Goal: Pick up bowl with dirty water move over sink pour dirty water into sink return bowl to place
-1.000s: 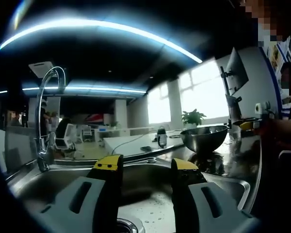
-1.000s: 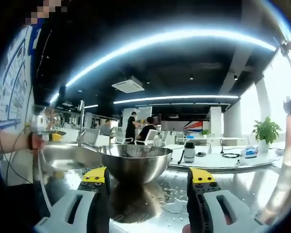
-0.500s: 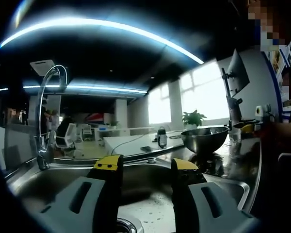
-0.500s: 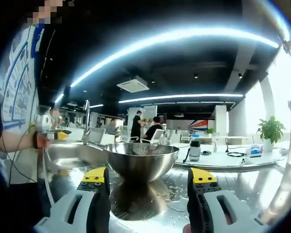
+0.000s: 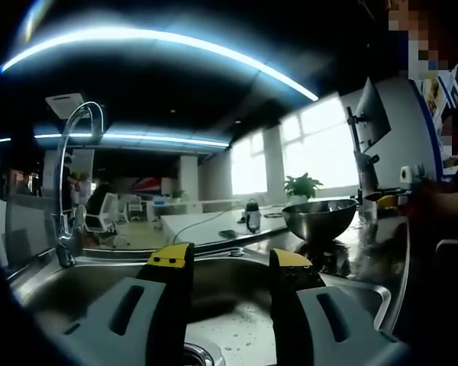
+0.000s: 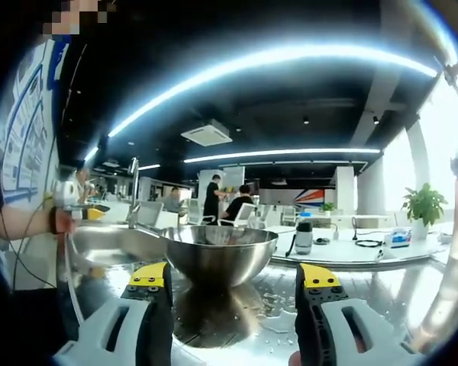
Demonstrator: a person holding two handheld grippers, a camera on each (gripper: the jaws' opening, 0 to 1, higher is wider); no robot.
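Round polished stainless-steel bowl (image 6: 217,255) standing upright on the wet, reflective steel counter (image 6: 351,293), just beyond the tips of the right gripper (image 6: 234,278); jaws of that gripper spread wide and empty, one yellow-capped tip to either side of the bowl's base, not touching it; water droplets scattered over the counter near the bowl; contents of the bowl not visible from this low angle.

In the left gripper view, same bowl (image 5: 320,219) seen off to the right on the counter beside the stainless-steel sink basin (image 5: 99,278); left gripper (image 5: 227,263) hanging low over the basin with its jaws parted moderately and nothing between them; curved chrome gooseneck tap (image 5: 70,183) rising at the far left edge of the sink; round drain rim (image 5: 201,355) just showing between the grey finger bases at the bottom.

Dark bottle with a pale cap (image 6: 304,238) on a white desk behind the counter; green potted plant (image 6: 418,206) near the bright window at right; two people (image 6: 223,202) among office chairs in the background; long curved ceiling light strip (image 6: 275,61) overhead; a person's forearm (image 6: 23,221) at the left edge of the right gripper view.
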